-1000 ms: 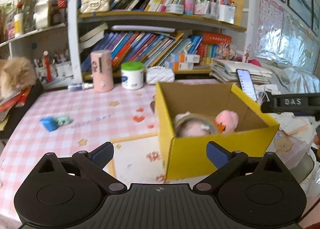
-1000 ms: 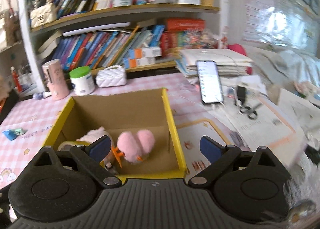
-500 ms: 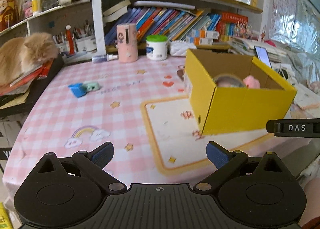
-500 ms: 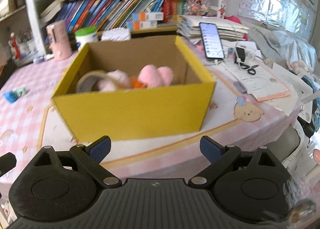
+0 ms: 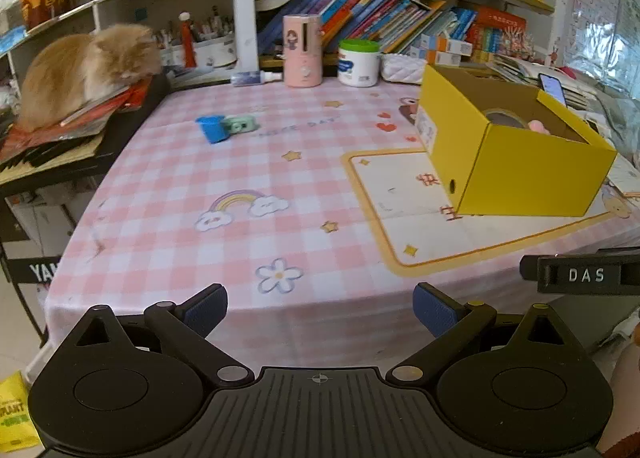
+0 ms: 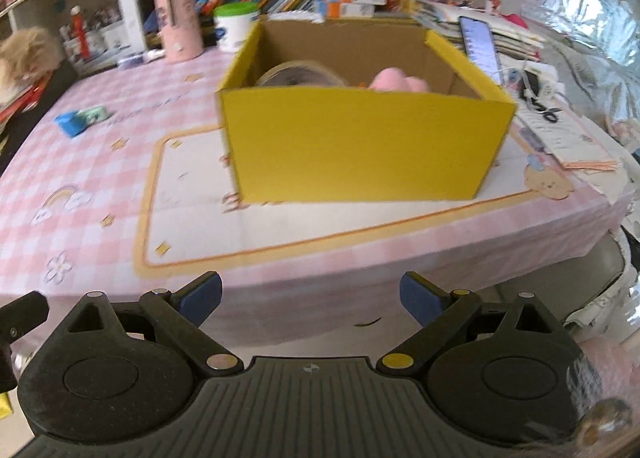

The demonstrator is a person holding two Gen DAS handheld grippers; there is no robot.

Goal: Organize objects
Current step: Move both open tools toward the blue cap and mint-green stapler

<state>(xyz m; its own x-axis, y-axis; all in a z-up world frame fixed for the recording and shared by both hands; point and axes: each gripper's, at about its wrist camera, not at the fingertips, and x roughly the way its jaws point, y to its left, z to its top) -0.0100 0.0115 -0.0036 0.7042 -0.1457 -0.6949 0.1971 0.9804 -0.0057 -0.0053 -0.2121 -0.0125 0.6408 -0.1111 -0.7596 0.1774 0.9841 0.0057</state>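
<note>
Pulled back from the yellow cardboard box [image 6: 360,146] since a second ago: then seen from above with its inside open to view, now seen side-on from beyond the near edge of the counter [image 5: 248,242]. Left gripper [image 5: 320,308] and right gripper [image 6: 310,296] both off that edge, jaws spread wide, blue ribbed pads holding nothing. Standing square-cornered on the cream, orange-bordered panel of the pink gingham cloth, the box, matte yellow outside and plain brown inside. Just above its rim, a roll of tape [image 6: 298,76] and a soft pink plush [image 6: 400,81]. Far across the cloth, well apart from the box, a small blue plastic cup [image 5: 211,128] touching a mint-green toy camera [image 5: 239,124]. At the back edge, a pink cylinder [image 5: 302,50] beside a green-lidded white jar [image 5: 359,63]. On a dark stand to the left, a fluffy ginger cat [image 5: 86,68].
</note>
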